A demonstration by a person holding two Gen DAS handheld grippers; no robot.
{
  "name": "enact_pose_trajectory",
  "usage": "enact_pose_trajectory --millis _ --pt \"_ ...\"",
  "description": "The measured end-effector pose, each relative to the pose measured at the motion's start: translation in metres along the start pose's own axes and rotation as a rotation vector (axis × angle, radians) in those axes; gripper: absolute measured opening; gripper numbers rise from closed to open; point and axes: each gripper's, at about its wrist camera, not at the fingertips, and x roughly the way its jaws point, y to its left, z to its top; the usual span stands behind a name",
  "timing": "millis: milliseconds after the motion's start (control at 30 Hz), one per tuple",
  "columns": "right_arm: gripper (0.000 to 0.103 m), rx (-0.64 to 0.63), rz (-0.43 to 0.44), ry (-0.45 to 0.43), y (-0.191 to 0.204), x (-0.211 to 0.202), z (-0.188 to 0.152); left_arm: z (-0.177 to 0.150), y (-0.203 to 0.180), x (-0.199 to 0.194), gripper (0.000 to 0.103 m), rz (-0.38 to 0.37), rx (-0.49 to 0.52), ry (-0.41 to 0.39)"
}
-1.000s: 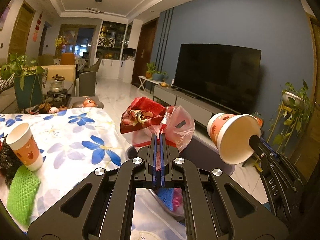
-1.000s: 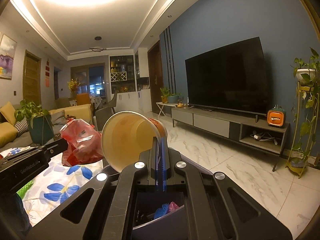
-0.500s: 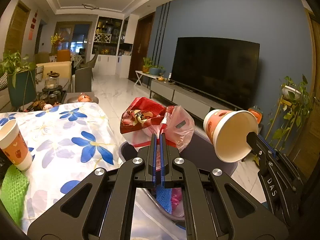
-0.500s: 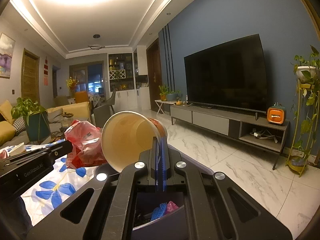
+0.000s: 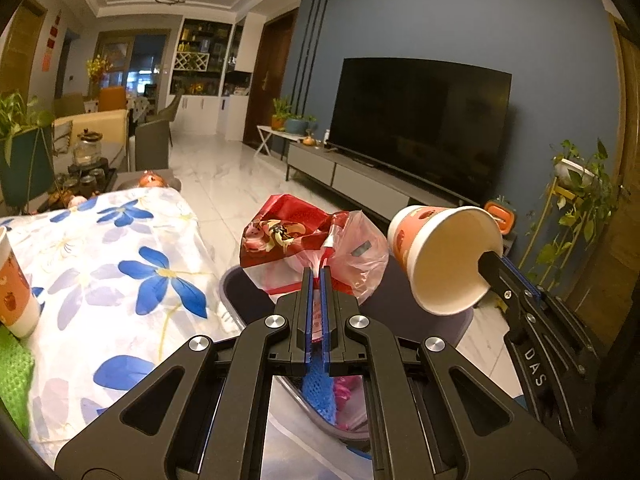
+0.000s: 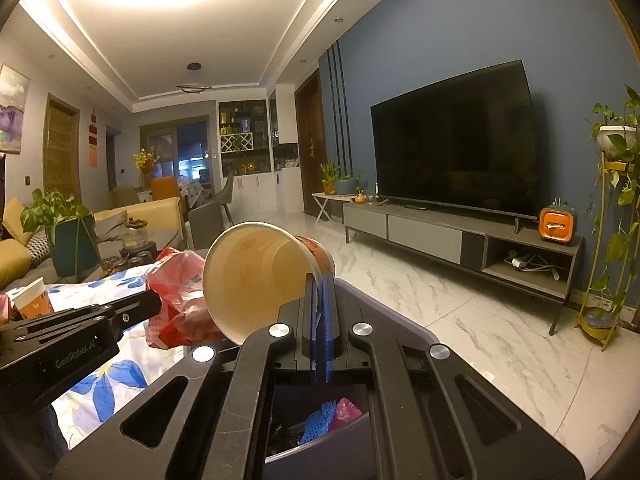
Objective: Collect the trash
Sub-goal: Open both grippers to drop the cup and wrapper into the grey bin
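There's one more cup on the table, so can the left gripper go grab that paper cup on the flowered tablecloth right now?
Probably not yet: the left gripper is shut on the red plastic bag. The paper cup stands unobstructed.

Both hand-held grippers (image 5: 316, 276) (image 6: 320, 284) clamped, side by side

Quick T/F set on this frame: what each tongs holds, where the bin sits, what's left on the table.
1. The left tongs are shut on a red plastic bag. True.
2. The right tongs are open and hold nothing. False: they pinch the rim of a paper cup.
3. The held paper cup stands upright. False: it lies on its side, mouth toward the cameras.
4. The grey bin below the tongs already holds trash. True: blue netting and pink scraps show inside.
5. No cup remains on the floral tablecloth. False: a second cup stands there.
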Motion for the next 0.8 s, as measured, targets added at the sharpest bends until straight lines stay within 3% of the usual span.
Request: enact_pose_trajectory --millis 367,567,667,700,800 --pt "0.004 0.007 0.013 0.023 -0.005 0.007 0.001 -0.003 0.000 0.003 0.005 -0.023 -0.002 0.015" --pt "0.004 0.016 0.024 0.064 -0.009 0.016 -0.004 -0.004 0.005 0.007 0.015 -0.034 -0.023 0.039" --pt "0.016 0.019 0.026 0.070 -0.011 0.017 -0.006 -0.004 0.010 0.004 0.030 -0.033 -0.038 0.034" --pt "0.021 0.015 0.024 0.067 -0.011 0.017 -0.006 -0.005 0.011 0.002 0.039 -0.028 -0.042 0.029" --pt "0.022 0.014 0.025 0.065 -0.010 0.015 -0.006 -0.005 0.017 -0.007 0.056 -0.007 -0.057 0.006"
